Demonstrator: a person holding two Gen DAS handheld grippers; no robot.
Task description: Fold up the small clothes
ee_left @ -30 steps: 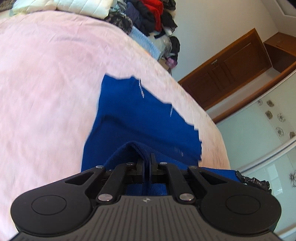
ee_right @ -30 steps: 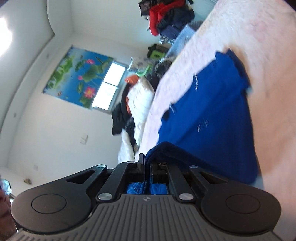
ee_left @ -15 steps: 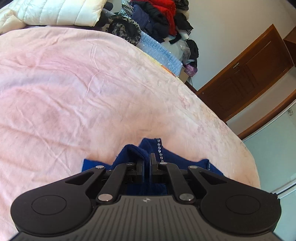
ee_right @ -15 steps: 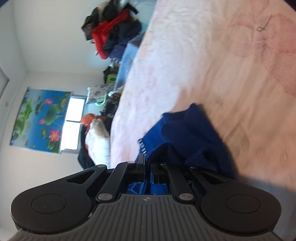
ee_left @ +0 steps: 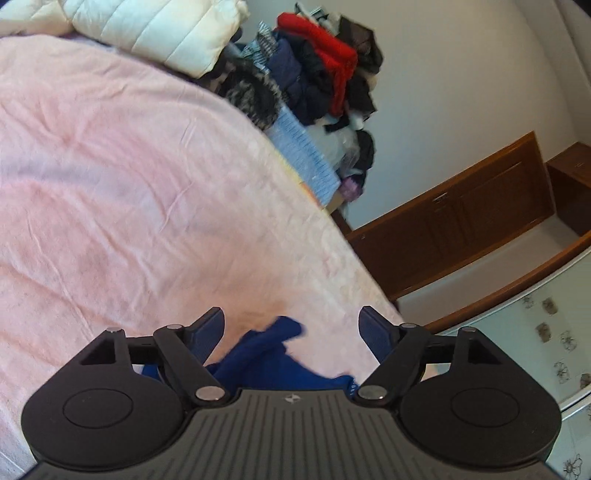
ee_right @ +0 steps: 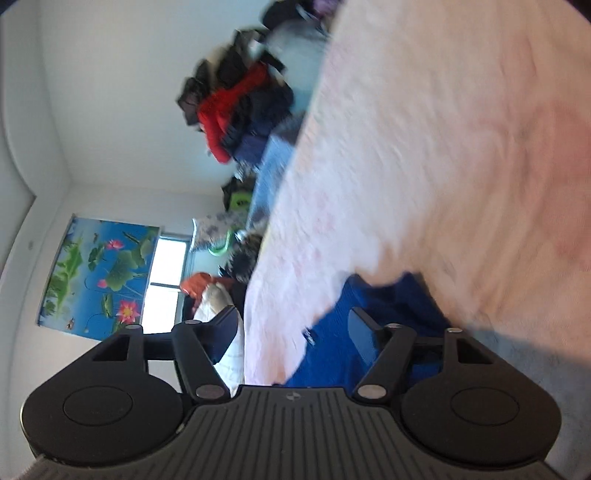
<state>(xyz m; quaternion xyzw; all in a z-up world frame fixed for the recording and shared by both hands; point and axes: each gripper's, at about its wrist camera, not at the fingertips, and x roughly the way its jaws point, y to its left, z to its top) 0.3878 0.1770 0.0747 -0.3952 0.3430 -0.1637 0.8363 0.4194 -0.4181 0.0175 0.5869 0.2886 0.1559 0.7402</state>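
Observation:
A small blue garment lies bunched on the pink bedspread, close under both cameras. My left gripper hovers over it with its jaws opening; the cloth sits between and below the fingers, which do not press on it. In the right wrist view, the same blue garment lies at the bed's edge. My right gripper, rolled onto its side, has its jaws opening too, with the cloth by its right finger and not pinched. Most of the garment is hidden behind the gripper bodies.
A cream quilted jacket and a heap of dark and red clothes lie past the bed's far side. A brown wooden cabinet stands along the wall. A lotus picture hangs beside a window.
Both grippers carried the blue cloth's edge forward over the rest of the garment and lower to the bed, then let go: they were shut on it, now both stand apart.

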